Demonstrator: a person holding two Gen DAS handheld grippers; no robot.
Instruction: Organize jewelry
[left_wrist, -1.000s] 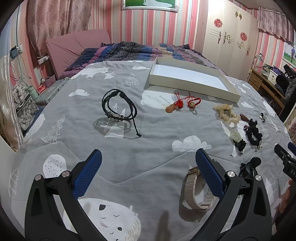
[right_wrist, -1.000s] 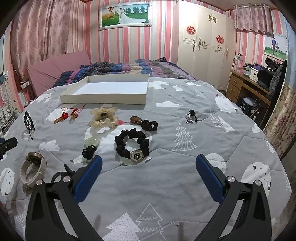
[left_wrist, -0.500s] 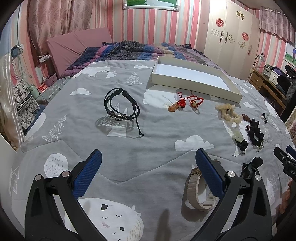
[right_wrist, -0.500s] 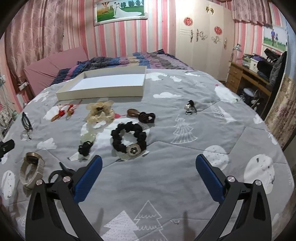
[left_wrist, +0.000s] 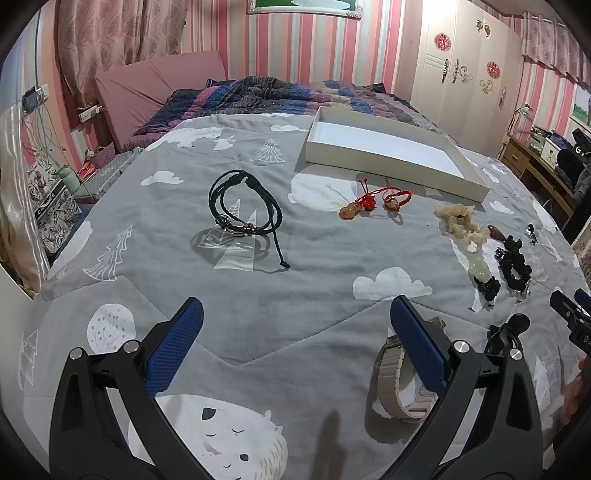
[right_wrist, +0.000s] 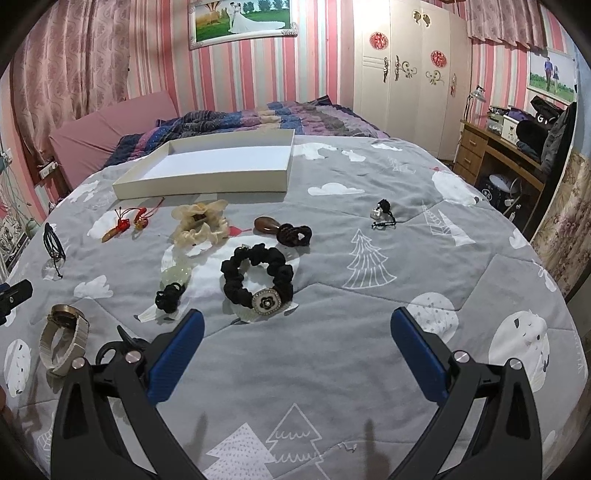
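Both views have crept closer to the jewelry. My left gripper (left_wrist: 295, 332) and right gripper (right_wrist: 297, 334) gape wide, empty. Black scrunchie (right_wrist: 257, 283) lies just above my right one, centre frame.

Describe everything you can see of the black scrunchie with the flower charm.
The black scrunchie is a ruffled fabric ring lying flat on the grey bedspread, just ahead of the open right gripper. A white, flower-shaped charm with a black centre and sparkly rim sits on its near edge. It appears to rest on a clear wrapper. Neither gripper touches it.
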